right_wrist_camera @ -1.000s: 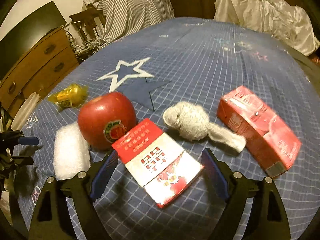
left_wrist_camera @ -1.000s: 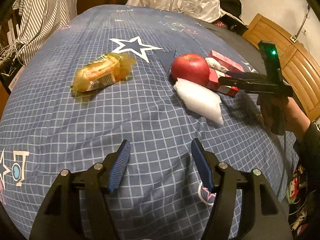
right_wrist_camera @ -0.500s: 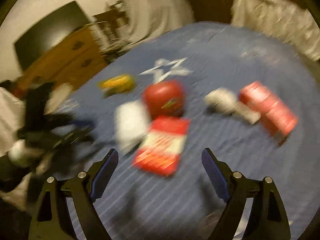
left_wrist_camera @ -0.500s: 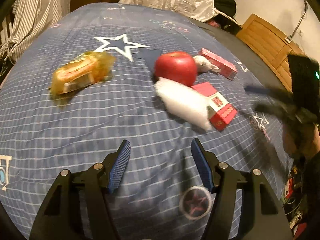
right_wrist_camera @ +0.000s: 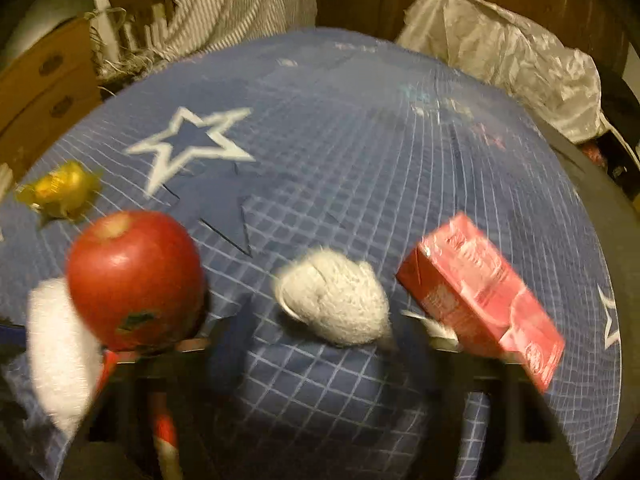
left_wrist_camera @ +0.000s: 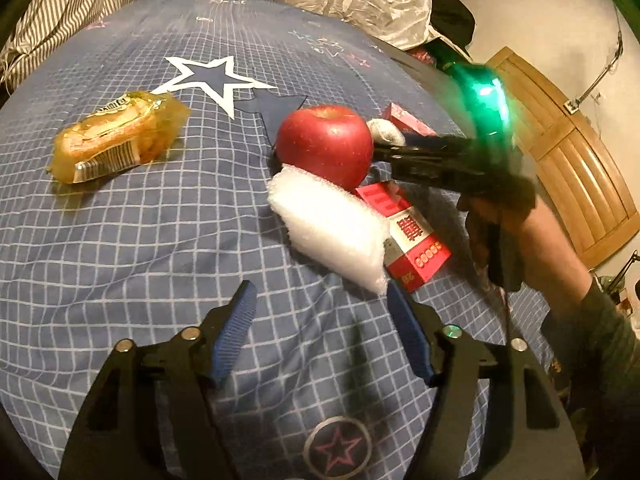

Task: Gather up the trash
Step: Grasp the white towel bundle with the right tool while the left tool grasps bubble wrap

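On the blue checked bedcover (left_wrist_camera: pixel 132 240), the trash lay in one loose group: a white foam piece (left_wrist_camera: pixel 332 236) leaned against a red apple (left_wrist_camera: pixel 324 144), a red cigarette pack (left_wrist_camera: pixel 412 240) touched the foam at its 3 o'clock side, and a grey fluffy wad (right_wrist_camera: pixel 336 300) sat between the apple and a second red carton (right_wrist_camera: pixel 480 300). A yellow snack wrapper (left_wrist_camera: pixel 116 140) lay well apart, at 9 o'clock from the apple. The left gripper (left_wrist_camera: pixel 324 328) hovered low with its blue pads spread wide, nothing between them, just before the foam. The right gripper (left_wrist_camera: pixel 384 150) reached toward the wad from 3 o'clock; in its own view the fingers were dark and blurred, so I cannot tell how its jaws stood. To do this step well, I judge it should straddle the wad fully, press slightly into the soft cover, and close without pushing the apple, which is probably not trash. The pack showed red Chinese characters and some circles; the wrapper's print was too small to read.
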Tool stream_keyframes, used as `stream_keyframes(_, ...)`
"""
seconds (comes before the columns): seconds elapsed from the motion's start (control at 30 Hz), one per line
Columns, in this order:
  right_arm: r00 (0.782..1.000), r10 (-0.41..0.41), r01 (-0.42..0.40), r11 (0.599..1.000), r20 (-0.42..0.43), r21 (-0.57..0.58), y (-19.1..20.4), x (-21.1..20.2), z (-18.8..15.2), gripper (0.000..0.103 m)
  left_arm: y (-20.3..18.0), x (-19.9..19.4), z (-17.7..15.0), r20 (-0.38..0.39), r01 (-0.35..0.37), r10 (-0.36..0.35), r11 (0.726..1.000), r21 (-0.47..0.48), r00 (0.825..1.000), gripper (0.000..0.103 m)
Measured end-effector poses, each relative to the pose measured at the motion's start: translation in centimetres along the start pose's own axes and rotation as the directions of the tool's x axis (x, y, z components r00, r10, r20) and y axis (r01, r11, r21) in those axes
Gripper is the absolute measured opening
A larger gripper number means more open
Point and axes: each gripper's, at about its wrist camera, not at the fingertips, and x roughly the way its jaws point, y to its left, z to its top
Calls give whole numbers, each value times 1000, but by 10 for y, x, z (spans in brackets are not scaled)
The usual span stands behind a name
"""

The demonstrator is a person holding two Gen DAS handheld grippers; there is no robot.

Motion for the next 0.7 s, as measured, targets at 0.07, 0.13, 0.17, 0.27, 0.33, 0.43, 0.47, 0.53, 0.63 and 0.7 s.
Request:
stream_keyframes(0.07, 1000, 18, -19, 998, 25, 55, -7, 0, -3, 33, 0, 5, 2, 1, 25, -25, 999, -21, 1000, 66)
stream_keyframes(0.13, 997, 31, -37, 996, 71, 80, -9, -14, -11, 32, 1, 8, 5, 5, 38, -38, 999, -32, 999, 66)
stream_keyframes(0.17, 995, 36, -44, 996, 95, 84, -7, -23, -17, 32, 1, 10, 6, 6, 44, -43, 998, -38, 999, 66)
stream_keyframes(0.27, 985, 74, -91, 990, 153, 107, -3, -56, -35, 32, 4, 16, 11, 18, 69, -68, 995, -73, 997, 66)
stream_keyframes(0.33, 982, 88, -107, 989, 168, 106, 5, -73, -50, 32, 5, 21, 15, 30, 78, -75, 992, -100, 997, 66)
stream_keyframes(0.43, 978, 89, -113, 986, 188, 122, 13, -89, -65, 32, 4, 31, 22, 46, 80, -74, 988, -133, 996, 66)
stream_keyframes(0.47, 977, 89, -115, 985, 195, 129, 14, -94, -69, 32, 3, 34, 24, 52, 80, -73, 986, -143, 996, 65)
stream_keyframes(0.53, 975, 68, -98, 986, 210, 137, 17, -103, -76, 32, -1, 40, 27, 62, 66, -57, 987, -149, 996, 65)
stream_keyframes(0.63, 975, 52, -86, 985, 218, 148, 24, -110, -81, 32, -6, 46, 29, 78, 15, -4, 989, -146, 997, 56)
stream_keyframes(0.7, 975, 41, -76, 986, 220, 150, 25, -113, -84, 32, -7, 47, 29, 92, 12, 2, 989, -147, 996, 53)
